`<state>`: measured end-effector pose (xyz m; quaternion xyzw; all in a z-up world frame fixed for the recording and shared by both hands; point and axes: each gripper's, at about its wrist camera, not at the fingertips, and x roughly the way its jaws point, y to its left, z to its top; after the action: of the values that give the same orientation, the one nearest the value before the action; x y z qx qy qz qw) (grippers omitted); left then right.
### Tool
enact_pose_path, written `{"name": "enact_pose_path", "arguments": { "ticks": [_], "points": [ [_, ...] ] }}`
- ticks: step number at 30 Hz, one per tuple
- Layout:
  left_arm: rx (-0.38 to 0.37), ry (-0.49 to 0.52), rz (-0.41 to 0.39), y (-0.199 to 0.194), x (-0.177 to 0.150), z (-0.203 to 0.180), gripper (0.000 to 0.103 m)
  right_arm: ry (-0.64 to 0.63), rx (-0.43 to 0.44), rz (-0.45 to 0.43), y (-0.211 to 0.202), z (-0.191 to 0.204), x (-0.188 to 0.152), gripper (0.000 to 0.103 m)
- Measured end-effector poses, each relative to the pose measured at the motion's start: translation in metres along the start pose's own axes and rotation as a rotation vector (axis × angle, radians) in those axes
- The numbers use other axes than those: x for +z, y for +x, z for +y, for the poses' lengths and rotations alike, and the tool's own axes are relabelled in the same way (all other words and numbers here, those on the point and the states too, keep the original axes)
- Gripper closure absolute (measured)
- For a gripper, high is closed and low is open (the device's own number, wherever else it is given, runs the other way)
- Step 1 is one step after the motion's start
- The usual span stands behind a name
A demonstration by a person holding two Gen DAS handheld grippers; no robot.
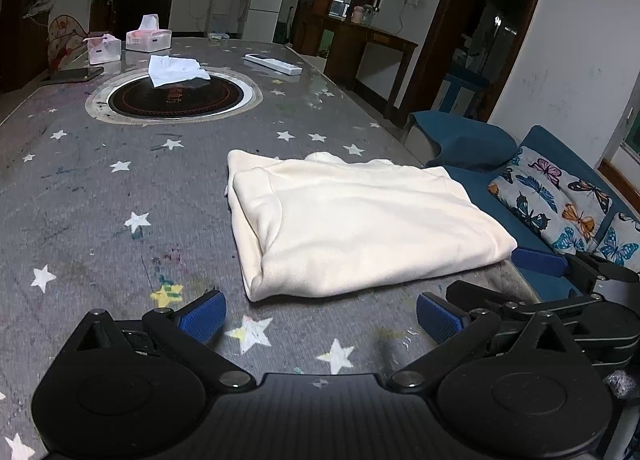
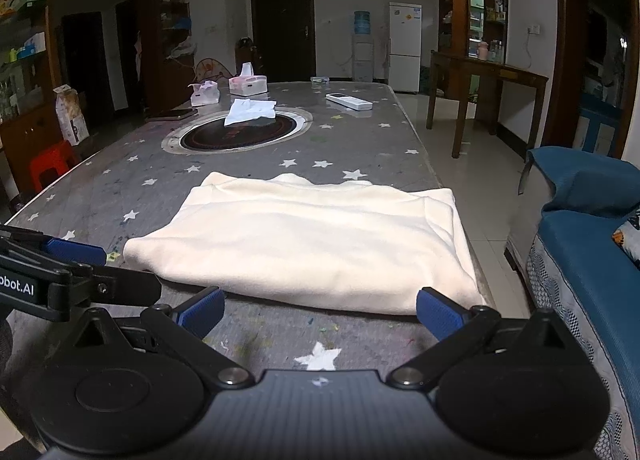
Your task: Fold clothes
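Both tools hang wide open and empty just short of the cream garment (image 1: pixel 360 220), which lies folded into a thick rectangle near the right edge of the counter (image 1: pixel 100 200). Left hand-held gripper (image 1: pixel 320 318) and right hand-held gripper (image 2: pixel 320 312) face its near hem. Folding looks nearly finished, though hidden layers may remain; next, pinch that hem and double it over.

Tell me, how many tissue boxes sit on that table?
2. Both sit at the table's far left end: a smaller box and beside it a larger white box. None seems hidden.
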<state>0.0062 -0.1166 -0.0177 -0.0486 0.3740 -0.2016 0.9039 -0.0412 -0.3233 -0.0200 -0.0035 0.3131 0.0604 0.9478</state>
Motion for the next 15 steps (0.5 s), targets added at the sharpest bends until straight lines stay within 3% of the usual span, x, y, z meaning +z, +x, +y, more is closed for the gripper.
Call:
{"name": "enact_pose_path", "arguments": {
  "ticks": [15],
  "points": [
    [0.002,0.002,-0.001,-0.010,-0.011,-0.001,0.000,-0.009,0.013,0.007,-0.006,0.008,-0.007,0.000]
  ]
}}
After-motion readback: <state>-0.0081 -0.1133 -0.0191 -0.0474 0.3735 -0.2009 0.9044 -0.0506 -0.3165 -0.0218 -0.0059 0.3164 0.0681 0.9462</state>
